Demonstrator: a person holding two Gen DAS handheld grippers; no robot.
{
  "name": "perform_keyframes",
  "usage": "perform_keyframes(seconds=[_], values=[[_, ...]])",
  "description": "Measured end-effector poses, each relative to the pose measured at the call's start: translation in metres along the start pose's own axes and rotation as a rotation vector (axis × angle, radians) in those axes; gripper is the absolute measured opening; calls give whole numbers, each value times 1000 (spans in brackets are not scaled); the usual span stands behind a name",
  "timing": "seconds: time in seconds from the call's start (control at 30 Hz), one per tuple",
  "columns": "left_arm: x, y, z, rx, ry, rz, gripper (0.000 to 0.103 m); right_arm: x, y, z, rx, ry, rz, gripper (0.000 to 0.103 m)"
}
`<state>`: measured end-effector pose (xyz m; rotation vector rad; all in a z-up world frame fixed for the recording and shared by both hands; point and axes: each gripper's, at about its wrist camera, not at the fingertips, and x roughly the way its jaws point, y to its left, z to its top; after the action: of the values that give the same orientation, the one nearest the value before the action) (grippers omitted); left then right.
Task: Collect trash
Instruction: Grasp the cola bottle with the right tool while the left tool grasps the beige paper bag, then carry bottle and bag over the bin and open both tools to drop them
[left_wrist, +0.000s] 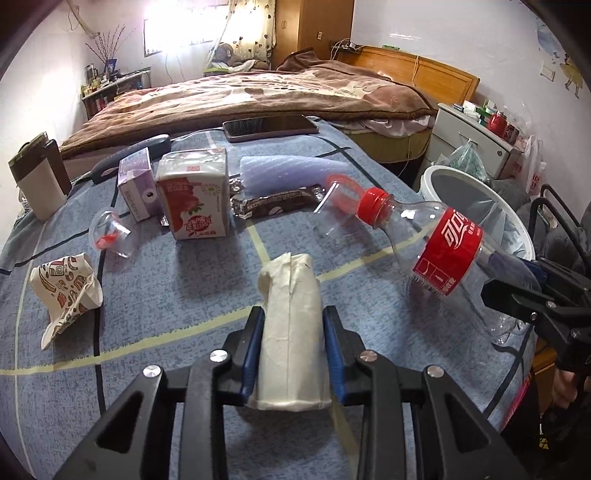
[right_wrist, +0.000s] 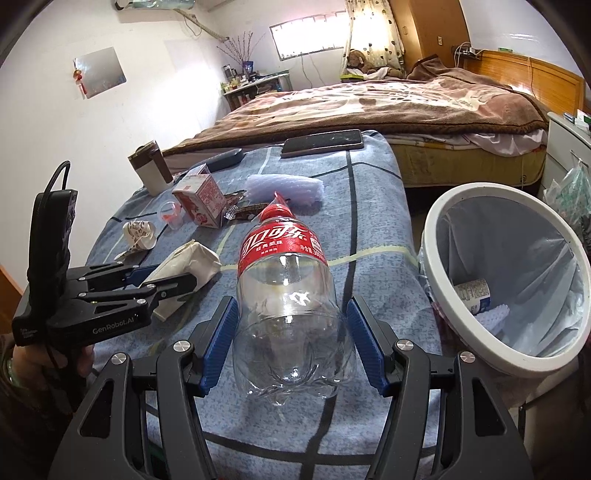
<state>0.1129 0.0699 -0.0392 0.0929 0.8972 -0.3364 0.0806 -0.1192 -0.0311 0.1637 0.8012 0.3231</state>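
My left gripper (left_wrist: 293, 325) is shut on a flattened cream paper cup (left_wrist: 291, 295), its blue pads pressing both sides just over the blue checked cloth (left_wrist: 166, 295). The right wrist view shows that cup (right_wrist: 188, 262) at the left, in the left gripper (right_wrist: 166, 284). My right gripper (right_wrist: 291, 306) is shut on the base of an empty clear cola bottle (right_wrist: 284, 280) with a red label and cap. The bottle (left_wrist: 443, 251) hangs above the cloth, cap pointing away from the right gripper (left_wrist: 517, 295). A white-rimmed bin (right_wrist: 476, 345) with a liner stands to the right.
On the cloth lie a crumpled patterned cup (left_wrist: 66, 291), a clear plastic cup (left_wrist: 110, 232), a red milk carton (left_wrist: 195, 199), a purple box (left_wrist: 136, 184), a brown wrapper (left_wrist: 277, 201), purple foam (left_wrist: 284, 171) and a phone (left_wrist: 269, 127). A bed (left_wrist: 258, 92) stands behind.
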Motion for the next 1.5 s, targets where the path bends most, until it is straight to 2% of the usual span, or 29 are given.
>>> perform_keyframes(seconds=[0.13,0.33,0.63,0.9,1.23,1.5], values=[[2,-4,-1,-7,12,12,32,-4,-4,-1,9,-9,11,63],[-7,-14,-1,-16,-12,21,32,-12,-11,-2,18,-27,26,63],[-22,-44,17,16,-73,-19,32,-30,-28,0,44,-72,10,63],[-17,-80,38,30,-98,-52,32,-49,-57,3,90,-109,-60,63],[-6,-138,63,97,-123,-109,32,-68,-102,7,160,-156,-161,63],[16,-193,86,145,-109,-184,32,-72,-135,13,174,-144,-264,63]])
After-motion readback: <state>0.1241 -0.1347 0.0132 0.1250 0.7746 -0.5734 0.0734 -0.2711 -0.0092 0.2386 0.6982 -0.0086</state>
